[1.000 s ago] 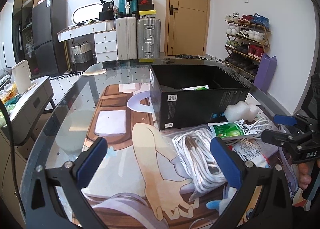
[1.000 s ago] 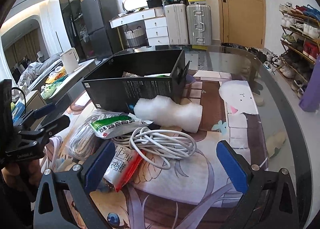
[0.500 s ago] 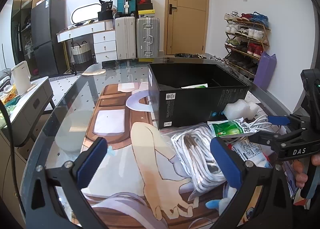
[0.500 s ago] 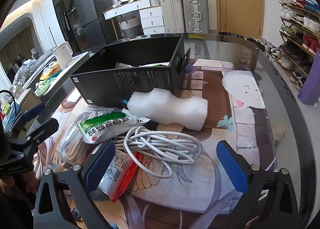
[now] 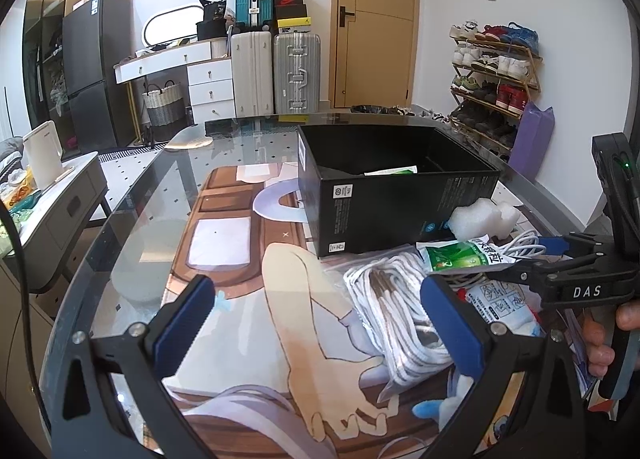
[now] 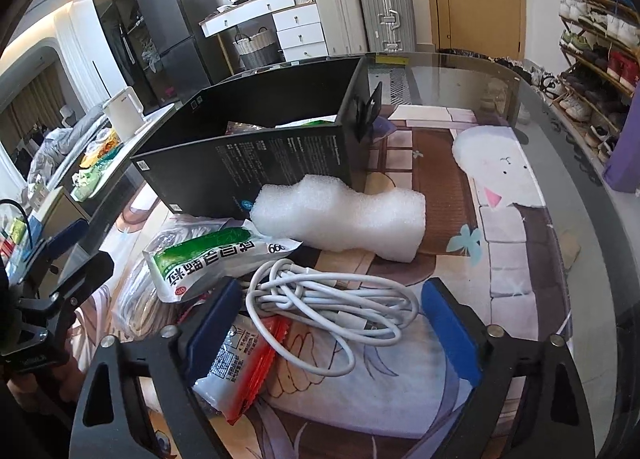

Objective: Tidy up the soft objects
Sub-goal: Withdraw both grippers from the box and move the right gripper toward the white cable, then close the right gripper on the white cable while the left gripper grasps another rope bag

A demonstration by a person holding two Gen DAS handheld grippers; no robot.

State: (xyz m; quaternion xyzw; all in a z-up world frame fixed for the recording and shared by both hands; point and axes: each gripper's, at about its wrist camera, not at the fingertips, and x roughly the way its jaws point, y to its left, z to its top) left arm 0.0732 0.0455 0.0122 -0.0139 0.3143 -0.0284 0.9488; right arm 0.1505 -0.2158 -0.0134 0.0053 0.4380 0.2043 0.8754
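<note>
A black box (image 5: 396,195) (image 6: 256,155) stands open on the table with packets inside. In front of it lie a white foam block (image 6: 344,215) (image 5: 480,219), a green-and-white packet (image 6: 216,255) (image 5: 460,259), a coiled white cable (image 6: 332,299), a red-and-white packet (image 6: 240,363) and a bag of white rope (image 5: 396,315). My right gripper (image 6: 332,335) is open, low over the white cable, with one jaw on each side of the coil. My left gripper (image 5: 320,331) is open and empty, its right finger (image 5: 452,323) beside the rope bag.
The round glass table (image 5: 132,211) carries a printed mat (image 5: 240,299). The table's edge (image 6: 592,195) curves close on the right. A side cabinet with a white kettle (image 5: 42,155) stands to the left. Suitcases, drawers and a shoe rack (image 5: 496,71) line the walls.
My right gripper has moved forward and down over the white cable, so the pile looks nearer. My left gripper has stayed almost still.
</note>
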